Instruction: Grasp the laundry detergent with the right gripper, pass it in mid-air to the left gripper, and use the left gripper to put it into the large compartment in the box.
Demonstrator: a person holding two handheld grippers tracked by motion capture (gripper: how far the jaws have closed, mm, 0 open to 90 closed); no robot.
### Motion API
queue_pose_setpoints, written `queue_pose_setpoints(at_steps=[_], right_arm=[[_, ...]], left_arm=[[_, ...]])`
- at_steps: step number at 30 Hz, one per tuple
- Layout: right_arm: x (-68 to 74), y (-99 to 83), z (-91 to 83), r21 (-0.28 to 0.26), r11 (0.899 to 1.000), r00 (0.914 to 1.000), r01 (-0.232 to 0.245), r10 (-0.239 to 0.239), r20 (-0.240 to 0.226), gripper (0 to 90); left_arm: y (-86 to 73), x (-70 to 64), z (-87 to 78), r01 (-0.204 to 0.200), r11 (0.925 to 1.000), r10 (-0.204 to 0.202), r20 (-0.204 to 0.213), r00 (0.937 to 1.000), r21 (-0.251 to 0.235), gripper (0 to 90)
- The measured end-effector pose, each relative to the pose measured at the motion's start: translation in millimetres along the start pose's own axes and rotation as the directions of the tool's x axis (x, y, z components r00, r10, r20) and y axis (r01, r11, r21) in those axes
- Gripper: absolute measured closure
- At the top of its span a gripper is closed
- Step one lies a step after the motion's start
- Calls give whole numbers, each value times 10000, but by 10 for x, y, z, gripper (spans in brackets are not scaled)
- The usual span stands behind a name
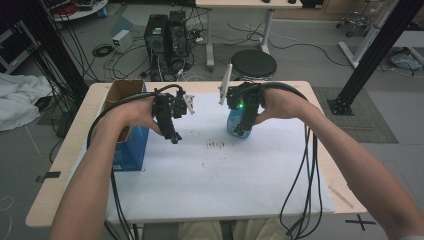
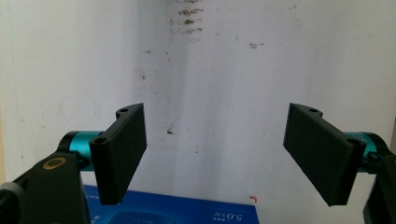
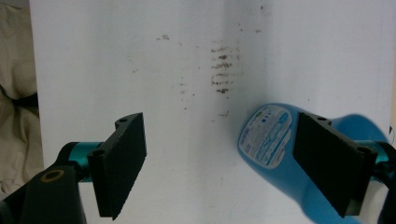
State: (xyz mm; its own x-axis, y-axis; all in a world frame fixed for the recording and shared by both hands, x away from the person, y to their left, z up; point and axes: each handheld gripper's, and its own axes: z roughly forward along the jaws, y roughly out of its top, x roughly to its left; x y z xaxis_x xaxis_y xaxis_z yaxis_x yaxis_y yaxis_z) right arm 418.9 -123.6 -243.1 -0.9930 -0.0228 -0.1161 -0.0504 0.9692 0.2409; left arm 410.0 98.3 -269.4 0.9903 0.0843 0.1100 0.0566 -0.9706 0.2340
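A bright blue plastic bottle (image 1: 235, 128) with a printed label lies on the white sheet (image 1: 220, 175) right of centre. My right gripper (image 1: 244, 119) hovers directly over it. In the right gripper view the bottle (image 3: 268, 140) sits low on the right, partly behind the right jaw, and my right gripper (image 3: 219, 144) is open with only bare sheet between its jaws. My left gripper (image 1: 173, 134) hangs over the sheet beside a blue box (image 1: 131, 145). In its own view my left gripper (image 2: 215, 140) is open and holds nothing, with the blue box (image 2: 177, 212) at the bottom edge.
The blue box has an open brown cardboard top (image 1: 122, 92) and stands at the table's left side. Dark smudges (image 1: 216, 145) mark the sheet's middle. Cables (image 1: 300, 170) trail along the right forearm. Behind the table are a black stool (image 1: 253, 63) and computer towers (image 1: 165, 37).
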Motion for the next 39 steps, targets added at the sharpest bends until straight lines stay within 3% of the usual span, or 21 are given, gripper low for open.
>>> queue_pose_setpoints(at_steps=[7,10,14,19,26,28,30,31,35,39], right_arm=[[30,-379,-22,146,9959,9959,-892,890,126,171],[11,-503,-29,132,9885,9884,-1507,1505,199,171],[-45,-648,13,115,9770,9763,-2129,2122,433,171],[-142,-826,122,-165,9520,9501,-3058,3062,589,171],[-270,-973,321,-1145,9047,9020,-4104,4212,951,171],[-285,-1004,363,-1787,8812,8824,-4376,4590,1029,171],[-289,-1035,389,-2281,8616,8691,-4535,4842,1011,171],[-288,-1058,413,-2673,8469,8612,-4596,4986,988,171],[-293,-1111,508,-3482,8024,8377,-4846,5403,793,170],[-294,-1140,619,-3994,7703,8163,-4972,5712,855,170]], left_arm=[[-14,4,-19,53,10000,-53,-7,10000,-27,215],[-6,8,-10,42,10000,-42,-15,10000,-41,215],[1,16,-6,66,9999,-66,-1,10000,-89,215],[13,14,3,-12,10000,12,6,10000,-91,215],[16,13,12,-43,9999,42,-35,10000,-135,215],[16,9,13,-54,9999,53,-60,10000,-160,215],[14,5,13,-64,9999,63,-64,10000,-155,215],[13,6,15,-83,9998,81,-83,9999,-160,215],[8,1,28,-16,9998,14,-91,10000,-176,215],[19,-16,58,-69,9998,68,-68,10000,-204,215]])
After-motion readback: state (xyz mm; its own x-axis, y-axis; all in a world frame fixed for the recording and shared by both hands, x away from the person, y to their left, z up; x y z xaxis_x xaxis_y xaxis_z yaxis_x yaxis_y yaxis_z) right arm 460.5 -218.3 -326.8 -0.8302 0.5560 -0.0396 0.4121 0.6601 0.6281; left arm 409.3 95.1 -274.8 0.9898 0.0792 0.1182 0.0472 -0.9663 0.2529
